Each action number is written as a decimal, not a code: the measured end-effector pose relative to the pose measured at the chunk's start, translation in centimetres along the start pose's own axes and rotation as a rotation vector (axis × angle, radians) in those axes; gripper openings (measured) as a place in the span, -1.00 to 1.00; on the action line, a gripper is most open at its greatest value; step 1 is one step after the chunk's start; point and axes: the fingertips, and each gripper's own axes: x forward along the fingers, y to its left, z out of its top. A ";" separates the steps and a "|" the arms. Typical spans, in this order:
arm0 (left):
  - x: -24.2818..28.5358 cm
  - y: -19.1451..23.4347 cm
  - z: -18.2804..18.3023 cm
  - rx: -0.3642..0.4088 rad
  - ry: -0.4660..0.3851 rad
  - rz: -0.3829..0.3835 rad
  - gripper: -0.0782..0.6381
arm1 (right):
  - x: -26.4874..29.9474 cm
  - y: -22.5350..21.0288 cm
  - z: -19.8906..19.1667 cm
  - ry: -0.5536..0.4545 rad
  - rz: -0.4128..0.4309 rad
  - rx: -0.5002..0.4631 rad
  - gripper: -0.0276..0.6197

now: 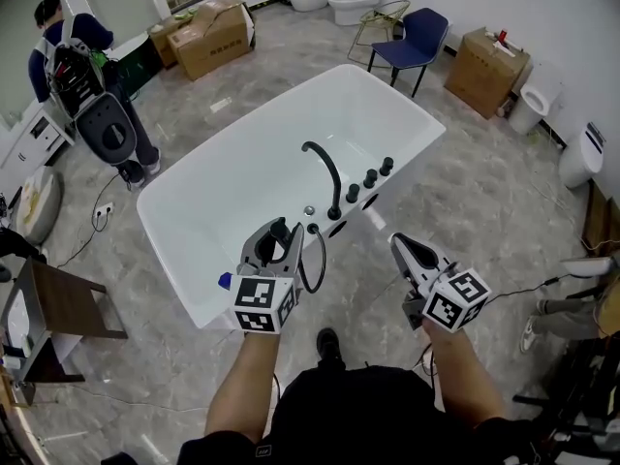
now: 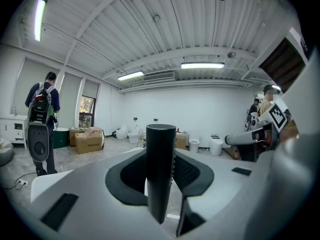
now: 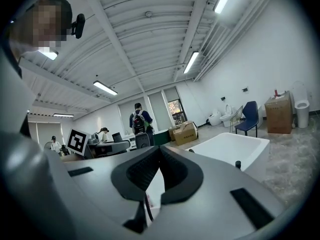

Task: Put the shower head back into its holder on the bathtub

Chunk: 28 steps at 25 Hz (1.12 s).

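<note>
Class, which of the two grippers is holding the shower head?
The left gripper: its jaws clamp the black shower head, while the right gripper is shut and empty.

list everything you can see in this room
bathtub: one, white, centre floor
faucet: one, black, tub's near rim
knobs: three, black, beside faucet
shower head: one, black, in left gripper
hose: one, black, looping below it
cardboard boxes: at least three, brown, far side
chair: one, blue, behind tub
toilets: at least four, white, along walls
person: one, backpack, far left
left gripper: grey, shut on shower head
right gripper: grey, shut, empty
</note>
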 end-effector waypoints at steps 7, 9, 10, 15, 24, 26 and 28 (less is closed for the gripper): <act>1.7 2.2 0.7 -0.008 -0.009 0.024 -0.42 | 2.8 -0.7 0.6 0.022 0.028 -0.007 -0.86; 2.2 2.7 1.2 -0.006 -0.015 0.034 -0.42 | 3.6 -0.9 0.9 0.021 0.043 -0.009 -0.86; 2.6 2.9 1.4 -0.005 -0.017 0.041 -0.42 | 3.9 -1.2 1.1 0.022 0.052 -0.009 -0.86; 4.9 2.9 2.3 0.004 -0.014 0.067 -0.42 | 5.3 -3.7 1.7 0.031 0.092 0.009 -0.86; 10.2 3.3 3.9 -0.004 0.019 0.236 -0.42 | 10.9 -10.4 3.7 0.101 0.275 0.039 -0.86; 11.4 3.2 4.5 0.001 0.016 0.272 -0.42 | 12.4 -11.9 4.4 0.114 0.321 0.039 -0.86; 12.3 3.2 5.2 -0.002 0.008 0.311 -0.42 | 13.6 -13.0 5.0 0.130 0.367 0.041 -0.86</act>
